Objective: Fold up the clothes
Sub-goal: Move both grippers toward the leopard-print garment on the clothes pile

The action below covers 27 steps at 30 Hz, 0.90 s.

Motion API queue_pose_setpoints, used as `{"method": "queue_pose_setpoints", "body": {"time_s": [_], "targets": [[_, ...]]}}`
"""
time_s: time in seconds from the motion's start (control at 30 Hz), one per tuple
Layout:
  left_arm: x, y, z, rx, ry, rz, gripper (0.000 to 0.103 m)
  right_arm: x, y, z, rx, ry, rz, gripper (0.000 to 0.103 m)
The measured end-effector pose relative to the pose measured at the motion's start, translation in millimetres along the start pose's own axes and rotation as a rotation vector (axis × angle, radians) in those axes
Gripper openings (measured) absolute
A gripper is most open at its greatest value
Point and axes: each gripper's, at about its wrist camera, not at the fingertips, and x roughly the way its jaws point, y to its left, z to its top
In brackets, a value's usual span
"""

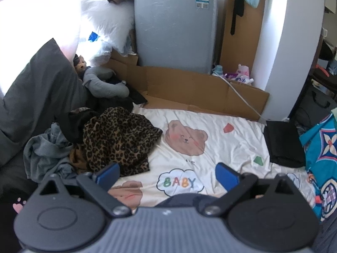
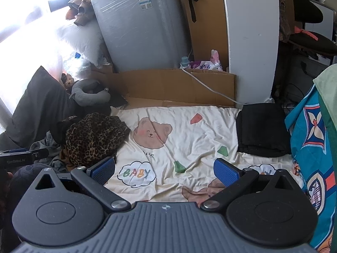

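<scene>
A crumpled leopard-print garment (image 1: 118,141) (image 2: 94,139) lies at the left of a cream bear-print sheet (image 1: 221,147) (image 2: 189,137). Grey (image 1: 46,154) and black clothes are heaped beside it. A folded black garment (image 1: 284,143) (image 2: 261,128) rests at the sheet's right edge. My left gripper (image 1: 168,174) hangs open over the sheet, its left pad just in front of the leopard garment. My right gripper (image 2: 164,168) is open above the "BABY" cloud print, holding nothing. The left gripper's body (image 2: 21,158) shows at the far left of the right wrist view.
A grey washing machine (image 1: 174,25) (image 2: 143,27) stands behind flattened cardboard (image 1: 200,88) (image 2: 179,86). A dark pillow (image 1: 35,97), a grey neck pillow (image 1: 101,82) and white pillows sit at the left. A blue patterned cloth (image 1: 322,158) (image 2: 311,147) hangs at the right. A white cable (image 2: 210,86) crosses the cardboard.
</scene>
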Motion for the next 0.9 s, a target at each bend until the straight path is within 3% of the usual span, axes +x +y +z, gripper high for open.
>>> {"method": "queue_pose_setpoints", "body": {"time_s": [0.57, 0.9], "targets": [[-2.9, -0.1, -2.0, 0.008, -0.021, 0.013, 0.099, -0.6, -2.6, -5.8, 0.007, -0.005, 0.000, 0.103], [-10.3, 11.2, 11.2, 0.003, -0.029, -0.012, 0.099, -1.8, 6.7, 1.2, -0.039, 0.009, -0.048, 0.103]]}}
